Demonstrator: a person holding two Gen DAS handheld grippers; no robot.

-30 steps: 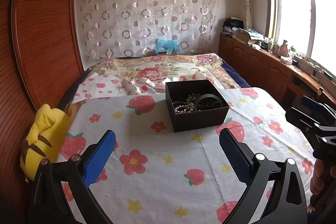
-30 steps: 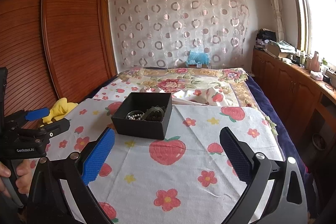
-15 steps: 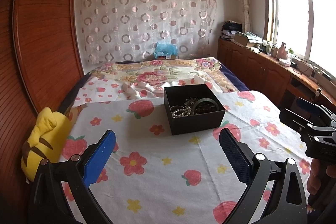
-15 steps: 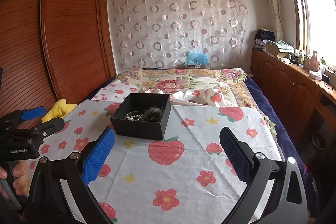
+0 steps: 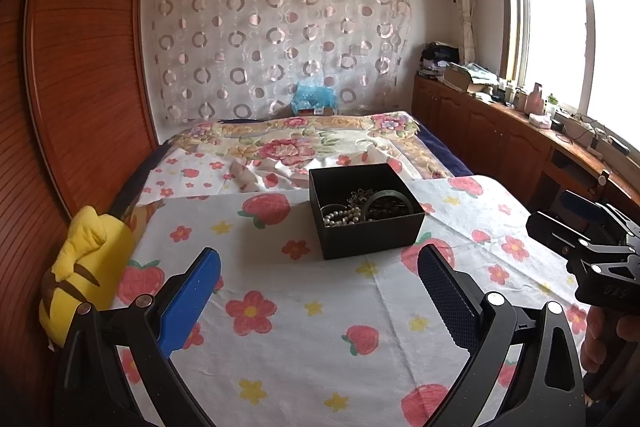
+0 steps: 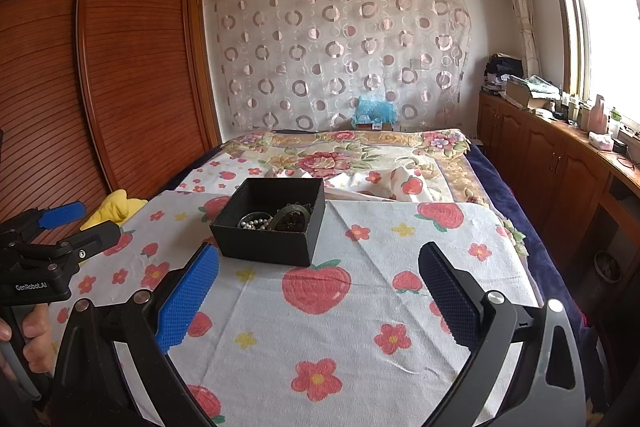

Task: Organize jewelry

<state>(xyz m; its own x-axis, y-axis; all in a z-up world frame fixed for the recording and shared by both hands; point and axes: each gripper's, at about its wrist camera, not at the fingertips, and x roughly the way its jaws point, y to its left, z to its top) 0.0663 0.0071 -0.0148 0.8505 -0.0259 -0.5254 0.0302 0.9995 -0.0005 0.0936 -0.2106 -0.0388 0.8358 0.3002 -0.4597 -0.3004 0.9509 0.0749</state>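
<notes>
The left tongs (image 5: 318, 291) stand wide apart and hold nothing, their blue pads hanging above the strawberry-and-flower cloth (image 5: 304, 339) that covers the near part of the bed. The right tongs (image 6: 318, 291) are spread just as wide and are likewise empty, over the same cloth. In the left wrist view the right tongs show at the right edge, gripped from below by a hand (image 5: 604, 343); in the right wrist view the left tongs appear at the left edge, marked "GenRobot.AI", with a hand (image 6: 28, 339) around the handle. Beyond both pairs, well apart from their tips, a black open box (image 5: 366, 213) sits on the cloth near the middle of the bed. Inside it lie a string of pale beads (image 5: 344, 217), a dark green bangle (image 5: 386, 197) and some darker tangled pieces I cannot tell apart. A yellow plush toy (image 5: 86, 267) rests at the left edge of the bed against the wooden wardrobe (image 5: 80, 75). Farther off lies a floral blanket (image 5: 312, 143), then a curtain (image 5: 276, 43) patterned with circles on the far wall. Wooden cabinets (image 5: 492, 143) run along the right under the window (image 5: 568, 27).
</notes>
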